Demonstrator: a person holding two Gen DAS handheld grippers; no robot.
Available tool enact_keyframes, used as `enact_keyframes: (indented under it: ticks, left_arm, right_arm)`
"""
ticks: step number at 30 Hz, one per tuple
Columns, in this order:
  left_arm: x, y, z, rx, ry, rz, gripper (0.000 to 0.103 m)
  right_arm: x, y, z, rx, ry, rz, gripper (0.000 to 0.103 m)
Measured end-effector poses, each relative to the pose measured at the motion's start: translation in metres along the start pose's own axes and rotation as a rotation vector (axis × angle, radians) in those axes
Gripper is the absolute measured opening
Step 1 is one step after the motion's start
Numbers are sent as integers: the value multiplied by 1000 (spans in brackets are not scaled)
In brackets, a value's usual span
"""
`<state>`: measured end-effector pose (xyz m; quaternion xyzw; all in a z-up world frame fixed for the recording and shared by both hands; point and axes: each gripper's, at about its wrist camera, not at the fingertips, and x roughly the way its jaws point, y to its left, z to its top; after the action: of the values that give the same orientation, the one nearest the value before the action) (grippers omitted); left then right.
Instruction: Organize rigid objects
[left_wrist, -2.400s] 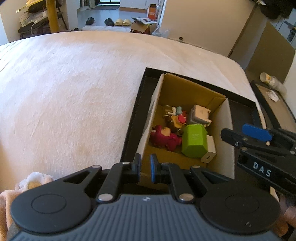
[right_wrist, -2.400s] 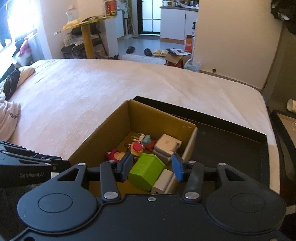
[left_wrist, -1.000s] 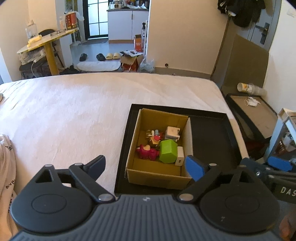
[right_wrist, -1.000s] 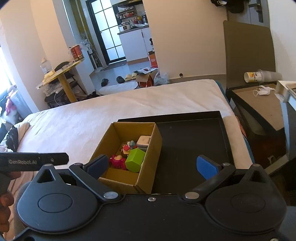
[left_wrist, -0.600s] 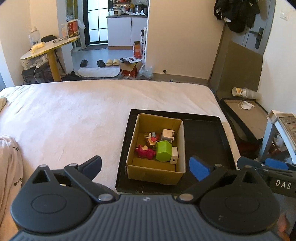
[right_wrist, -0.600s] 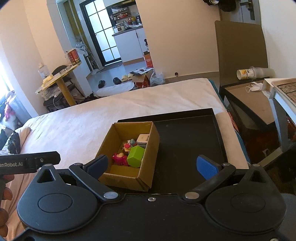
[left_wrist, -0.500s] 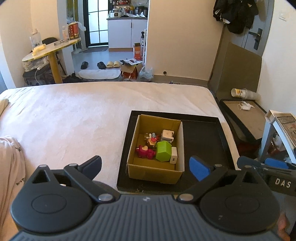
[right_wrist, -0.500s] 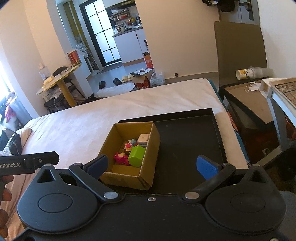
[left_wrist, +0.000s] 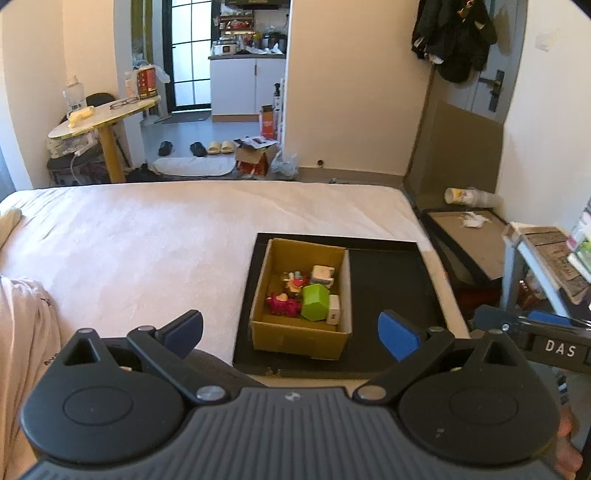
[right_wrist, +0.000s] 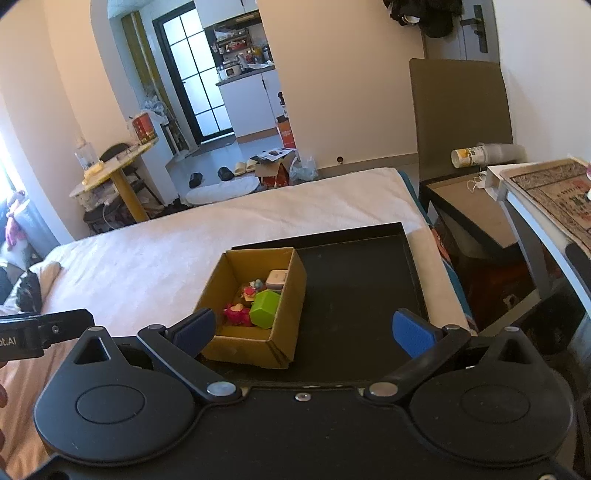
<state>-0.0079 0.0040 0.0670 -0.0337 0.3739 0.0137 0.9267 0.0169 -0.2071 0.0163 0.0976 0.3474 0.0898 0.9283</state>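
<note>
Both claws well back from the work and above it. Left claw (left_wrist: 290, 330) spread wide, nothing between the pads; its jaws just been opening, now at full spread. Right claw (right_wrist: 303, 330) likewise wide and empty.

Rigid objects gathered in the cardboard box (left_wrist: 299, 334), which stands in the left part of the black tray (left_wrist: 388, 295) on the bed (left_wrist: 147, 251). Inside: green block (left_wrist: 315, 302), red plush-like figure (left_wrist: 282, 304), small colourful figurine (left_wrist: 293, 281), grey-white cube (left_wrist: 322, 275), white charger (left_wrist: 334, 314) against the right wall. Right part of the tray bare; no loose piece visible on the bedcover.

Judged step: sorting looks finished or close to it, hands drawn clear of the box. Next move, if any, calls only for a check for strays outside the box; nothing in view asks for a grasp.

Hard to make out: box floor under the pile, and the near inner wall, hidden by the box's own front. Figurine too small to identify. Near edge of the tray cut off by the claw bodies in both views. Pale cloth (left_wrist: 26, 332) at the far left cut by the frame, nature unclear. Only the tip of the other claw shows at each view's edge.
</note>
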Motion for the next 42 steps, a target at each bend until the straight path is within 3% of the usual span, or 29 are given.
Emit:
enact_keyframes:
  ticks: [5, 8, 16, 42]
  left_arm:
    - [-10, -3, -4, 21, -18, -1, 101]
    - [-15, 3, -3, -22, -21, -28, 101]
    - [-12, 2, -4, 4, -16, -7, 101]
    - [-11, 7, -8, -14, -10, -34, 101]
  right_arm:
    - [-15, 4, -1, -10, -17, -3, 103]
    - [-20, 5, 0, -9, -16, 2, 103]
    - [-27, 11, 2, -29, -31, -1, 103]
    - [-24, 17, 1, -41, 1, 16, 103]
